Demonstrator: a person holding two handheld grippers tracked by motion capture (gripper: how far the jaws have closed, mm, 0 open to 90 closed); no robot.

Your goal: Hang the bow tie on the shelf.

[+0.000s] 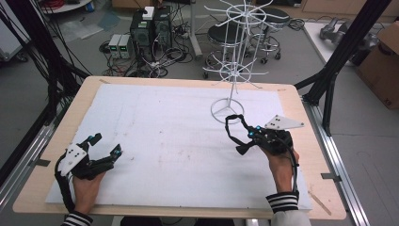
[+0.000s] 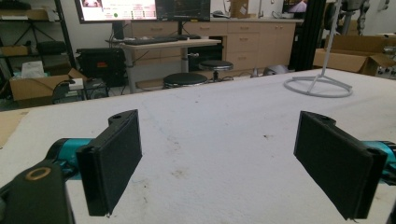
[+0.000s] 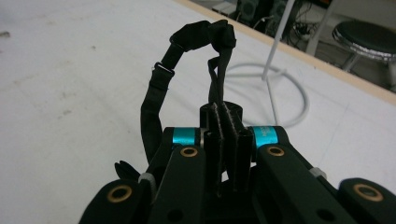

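1. I see a light wooden table (image 1: 61, 123) covered by a white cloth (image 1: 164, 136) with faint brown stains near the middle of the frame.
2. Beyond the table's far edge, at the upper left of the high view, computer towers (image 1: 150, 28) and tangled cables sit on a grey floor; black stools (image 1: 221, 35) stand upper centre, and a cardboard box (image 1: 383, 66) sits at the right edge.
3. In the left gripper view I see wooden cabinets (image 2: 252, 42) and a monitor (image 2: 116, 9) along the top of the frame.
4. A white wire display rack (image 1: 235, 56) stands on its ring base at the upper right of the cloth, just beyond my right gripper.
5. My right gripper (image 1: 241, 149), right of centre in the high view, is clenched on a black strap (image 3: 196, 42). The strap rises from between the pads, loops over and hangs down to the left in the right gripper view, in front of the rack's base.
6. My left gripper (image 1: 107, 145), lower left, rests released on the cloth, its pads (image 2: 116, 158) wide apart with bare cloth between them.
7. I see no open containers on the table.
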